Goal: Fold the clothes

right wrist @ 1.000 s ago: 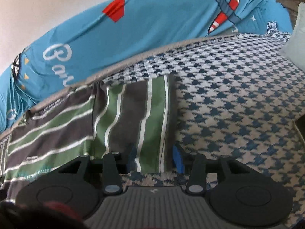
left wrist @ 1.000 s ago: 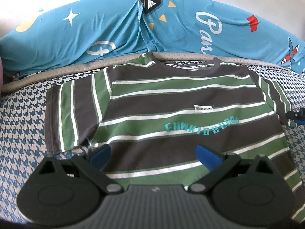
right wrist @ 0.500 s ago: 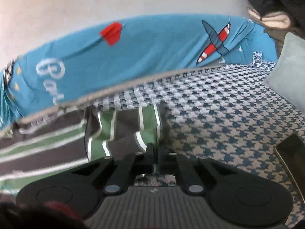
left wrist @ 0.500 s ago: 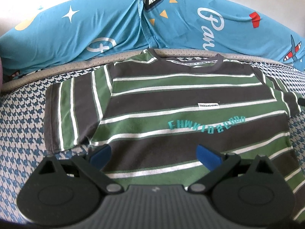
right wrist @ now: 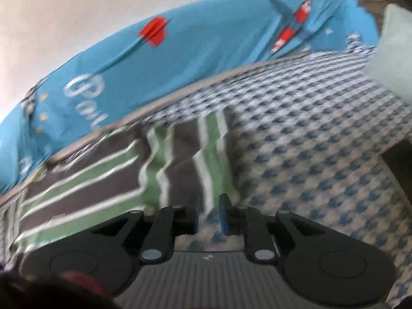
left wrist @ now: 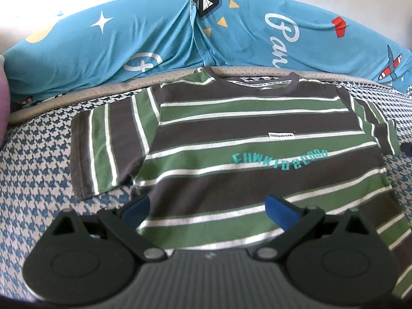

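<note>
The striped shirt [left wrist: 231, 139] lies flat on the bed [left wrist: 38, 154], collar away. The left tool [left wrist: 206, 203] hovers spread over its hem. The right tool [right wrist: 208, 213], slightly parted and holding nothing, sits just beside the right sleeve [right wrist: 195, 154].

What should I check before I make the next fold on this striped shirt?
1. Shirt body flat, front up: ok. The striped shirt lies spread on the bed cover.
2. Left-side sleeve laid out flat: ok.
3. Right-side sleeve flat: not ok. It shows a kinked crease by the right tool.
4. Left tool open and empty: ok. It hovers over the lower shirt.
5. Right tool gripping the sleeve: not ok. Its jaws stand slightly apart, though the view is blurred.
6. Bottom hem straight: cannot tell. The left tool's body hides it.
</note>
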`<control>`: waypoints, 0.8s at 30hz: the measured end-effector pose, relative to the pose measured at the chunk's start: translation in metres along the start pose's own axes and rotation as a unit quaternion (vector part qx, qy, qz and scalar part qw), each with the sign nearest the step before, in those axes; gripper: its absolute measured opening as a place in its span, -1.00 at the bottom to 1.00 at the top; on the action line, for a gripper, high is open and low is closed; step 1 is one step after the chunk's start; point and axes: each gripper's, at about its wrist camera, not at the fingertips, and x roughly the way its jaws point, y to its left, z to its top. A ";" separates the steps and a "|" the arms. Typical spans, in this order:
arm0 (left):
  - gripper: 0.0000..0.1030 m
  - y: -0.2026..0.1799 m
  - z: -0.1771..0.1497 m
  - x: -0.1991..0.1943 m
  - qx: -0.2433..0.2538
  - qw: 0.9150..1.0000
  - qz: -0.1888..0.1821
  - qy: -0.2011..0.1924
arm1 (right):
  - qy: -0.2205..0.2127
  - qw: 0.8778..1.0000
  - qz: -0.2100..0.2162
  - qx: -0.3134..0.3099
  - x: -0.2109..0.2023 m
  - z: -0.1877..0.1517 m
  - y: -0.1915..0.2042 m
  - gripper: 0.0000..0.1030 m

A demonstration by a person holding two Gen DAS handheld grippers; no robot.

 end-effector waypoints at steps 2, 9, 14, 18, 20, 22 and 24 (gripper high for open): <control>0.94 -0.001 -0.004 -0.006 0.000 1.000 -0.001 -0.004 | 0.011 1.000 0.016 -0.024 -0.006 -0.011 0.008 -0.65; 0.95 -0.003 -0.027 -0.021 -0.010 1.000 -0.012 0.000 | 0.063 0.995 0.039 -0.069 -0.018 -0.046 0.017 -0.49; 0.95 0.000 -0.044 -0.035 -0.018 1.000 -0.008 -0.004 | 0.090 0.993 0.035 -0.070 -0.027 -0.063 0.009 -0.49; 0.98 0.006 -0.058 -0.044 -0.030 1.000 -0.009 -0.002 | 0.095 0.993 0.037 -0.061 -0.039 -0.073 0.002 -0.47; 0.98 0.008 -0.065 -0.047 -0.033 0.999 -0.007 0.001 | 0.095 0.993 0.039 -0.061 -0.045 -0.078 0.000 -0.46; 0.98 0.010 -0.071 -0.050 -0.035 0.999 -0.003 0.002 | 0.094 0.993 0.039 -0.060 -0.050 -0.082 0.000 -0.45; 0.98 0.012 -0.077 -0.053 -0.038 0.999 -0.001 0.003 | 0.094 0.993 0.041 -0.057 -0.056 -0.087 -0.002 -0.44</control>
